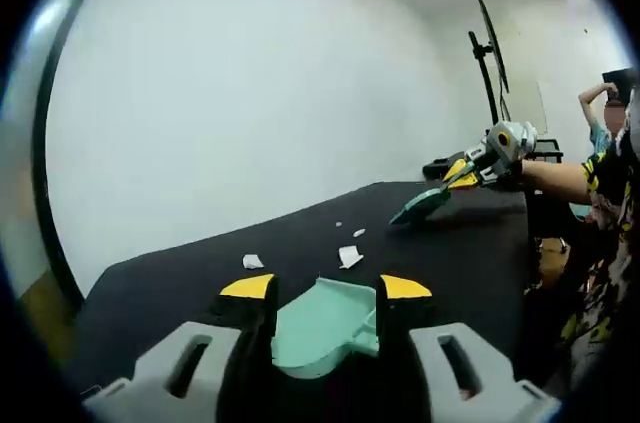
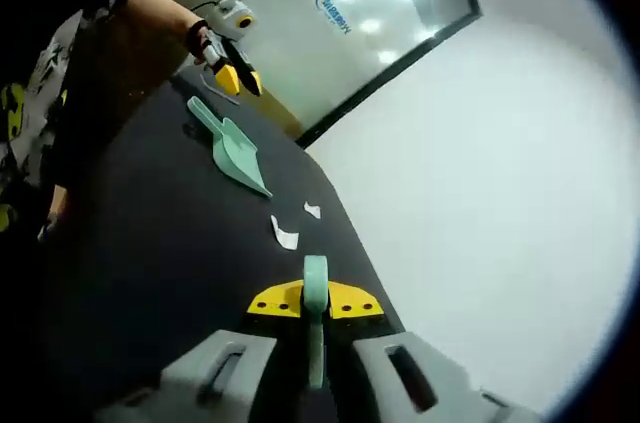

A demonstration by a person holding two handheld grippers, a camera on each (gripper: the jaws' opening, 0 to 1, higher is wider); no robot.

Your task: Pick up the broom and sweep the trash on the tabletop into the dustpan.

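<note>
The left gripper [image 1: 326,288], at the bottom of the left gripper view, has its jaws closed on the handle end of the mint dustpan [image 1: 322,328]; in the right gripper view that same dustpan [image 2: 232,150] lies flat on the black table [image 2: 150,263] at upper left, its mouth toward the scraps. The right gripper [image 2: 315,301] is clamped on the thin broom [image 2: 315,328] handle, seen edge-on at bottom centre; in the left gripper view the broom [image 1: 420,206] head touches the table at right of centre. Both tools look like light, stiff plastic — smooth, so likely to twist in the jaws unless gripped mid-handle. The paper [image 1: 350,257] scraps are featherlight and may scatter under a fast stroke. Count: one dustpan, one broom, three clear scraps in the left gripper view — plus one or two specks too small to be sure of.
</note>
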